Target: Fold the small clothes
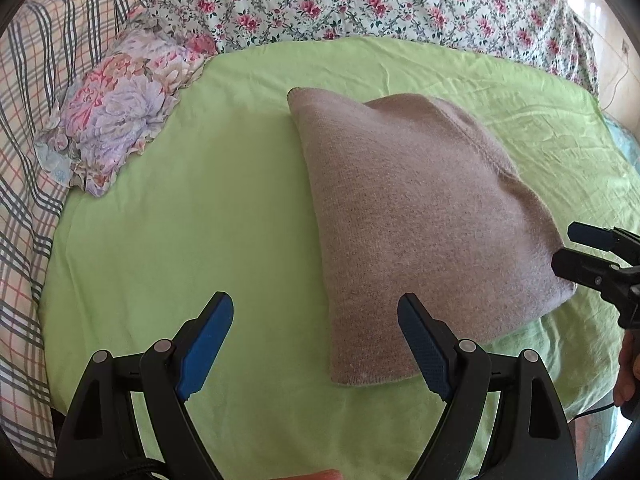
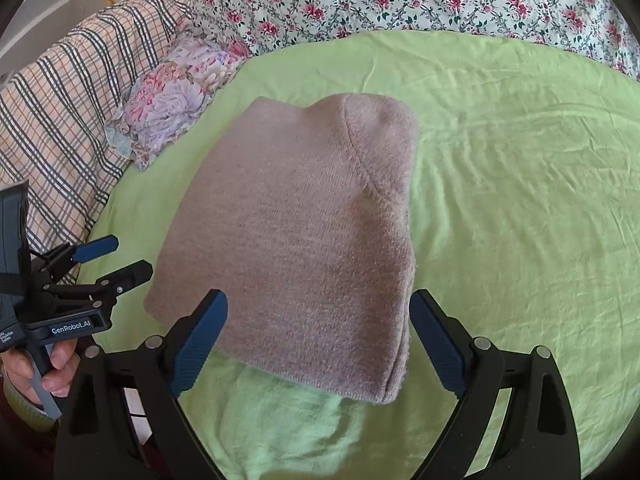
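A: How far along?

B: Looks nearly finished. Pinkish knit garment (image 2: 304,232) already folded into a compact, thick rectangle, lying on the green sheet (image 2: 520,200) of the bed, near the middle of the right wrist view. One seam curving across the top layer toward 1 o'clock. No loose sleeve or hem sticking out, as far as visible.

A: Anything left?

B: Probably only a last smoothing or moving it aside. Hard to say whether another garment waits; a small floral cloth (image 2: 176,96) sits bunched at 10 o'clock, against the checked bedding (image 2: 68,80), well apart from the fold.

A: And the tongs?

B: Right tongs (image 2: 320,340) spread wide, empty, blue pads straddling the near edge of the fold at 6 o'clock; contact with the knit impossible to confirm. Left tongs (image 1: 316,344) also spread wide, gripping nothing, poised beside the near-left corner. In the right wrist view, same left tongs at 9 o'clock, tips just beside the garment's left edge, parted.
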